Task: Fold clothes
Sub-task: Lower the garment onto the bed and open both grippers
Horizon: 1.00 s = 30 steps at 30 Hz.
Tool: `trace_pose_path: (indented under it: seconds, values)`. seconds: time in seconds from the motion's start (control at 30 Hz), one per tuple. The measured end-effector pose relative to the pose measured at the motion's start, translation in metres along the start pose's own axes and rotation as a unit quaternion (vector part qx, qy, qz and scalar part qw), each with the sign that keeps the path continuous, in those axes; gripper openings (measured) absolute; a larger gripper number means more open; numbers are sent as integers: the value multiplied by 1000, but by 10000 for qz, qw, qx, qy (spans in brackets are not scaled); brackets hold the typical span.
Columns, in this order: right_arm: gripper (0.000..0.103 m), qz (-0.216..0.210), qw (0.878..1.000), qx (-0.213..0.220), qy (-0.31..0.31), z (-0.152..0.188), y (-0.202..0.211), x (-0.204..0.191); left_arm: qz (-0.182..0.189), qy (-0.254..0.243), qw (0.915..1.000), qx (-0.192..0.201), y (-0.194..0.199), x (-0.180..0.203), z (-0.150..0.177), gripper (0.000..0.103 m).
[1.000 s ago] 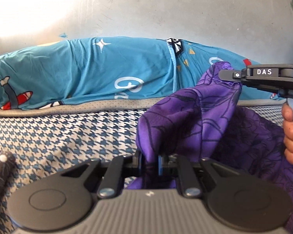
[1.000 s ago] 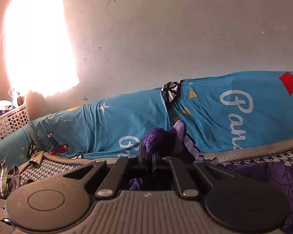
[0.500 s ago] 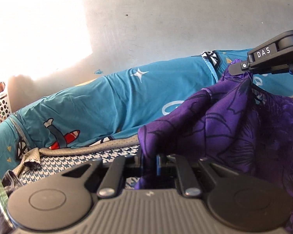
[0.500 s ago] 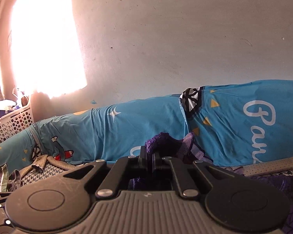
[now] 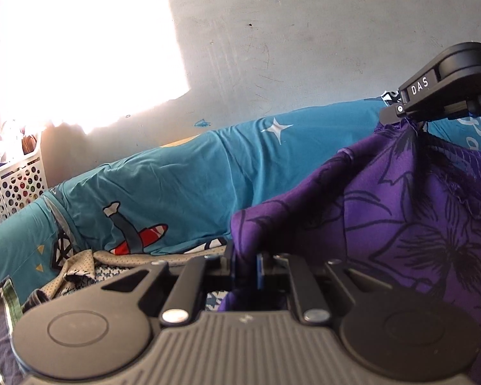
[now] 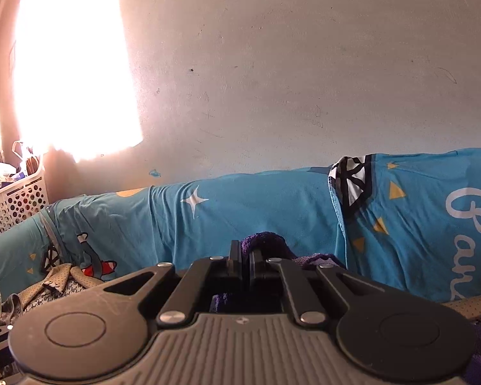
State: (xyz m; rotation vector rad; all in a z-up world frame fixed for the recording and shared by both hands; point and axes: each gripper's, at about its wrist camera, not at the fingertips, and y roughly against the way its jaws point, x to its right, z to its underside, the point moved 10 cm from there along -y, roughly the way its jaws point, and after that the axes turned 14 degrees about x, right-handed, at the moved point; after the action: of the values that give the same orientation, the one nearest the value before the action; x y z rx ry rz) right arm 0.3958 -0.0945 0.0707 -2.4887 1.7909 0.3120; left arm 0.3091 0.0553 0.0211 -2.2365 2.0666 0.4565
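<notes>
2 claws (image 5: 245,268) (image 6: 244,264), 1 purple garment (image 5: 400,224)

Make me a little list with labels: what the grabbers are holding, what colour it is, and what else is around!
held thing: purple cloth with dark flower outlines
left gripper: shut on one edge of the purple cloth
right gripper: shut on another edge, higher up
cloth state: lifted and draped between the two grippers, not folded flat yet
behind: long blue pillows with a star and a plane, against a grey wall
far left: white basket with holes
</notes>
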Motion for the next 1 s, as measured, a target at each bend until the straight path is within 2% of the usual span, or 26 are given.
trace_pose_path:
  seconds: [0.17,0.3,0.43,0.5,0.57,0.6,0.63,0.67,0.7,0.73,0.77,0.83,1.0]
  values:
    - [6,-91,9999,-48,67,6,-16,-12,-148,151,9996,-169,-13,-13,11,10]
    - [6,-62,9998,-199,75,20,-34,-16,-151,322,9978,-552,-30,-15,29,10]
    - [6,58,9985,-535,77,55,-54,-11,-118,213,9931,-1147,-44,-8,57,14]
    - [6,162,9971,-734,105,76,-63,-4,-177,97,9903,-1376,-49,-6,70,21]
    - [10,235,9948,-985,60,97,-70,2,-227,56,9869,-1595,-51,-7,79,39]
    - [13,240,9939,-1076,39,104,-71,4,-244,67,9854,-1683,-52,-7,83,40]
    - [22,233,9931,-1153,24,110,-72,6,-292,151,9844,-1726,-53,-10,83,46]
    - [27,227,9921,-1231,8,116,-72,7,-341,235,9833,-1770,-54,-12,84,66]
    - [37,190,9916,-1276,-24,117,-70,9,-470,326,9816,-1824,-56,-18,84,81]
    - [46,142,9913,-1307,-63,117,-67,9,-607,445,9811,-1785,-56,-26,82,101]
    - [49,93,9909,-1339,-102,117,-64,10,-742,564,9802,-1746,-56,-33,79,102]
    - [57,-48,9906,-1358,-130,113,-56,10,-783,720,9815,-1591,-55,-39,69,102]
    - [57,-283,9931,-1139,11,81,-24,21,-1015,783,9842,-1223,-50,-49,48,102]
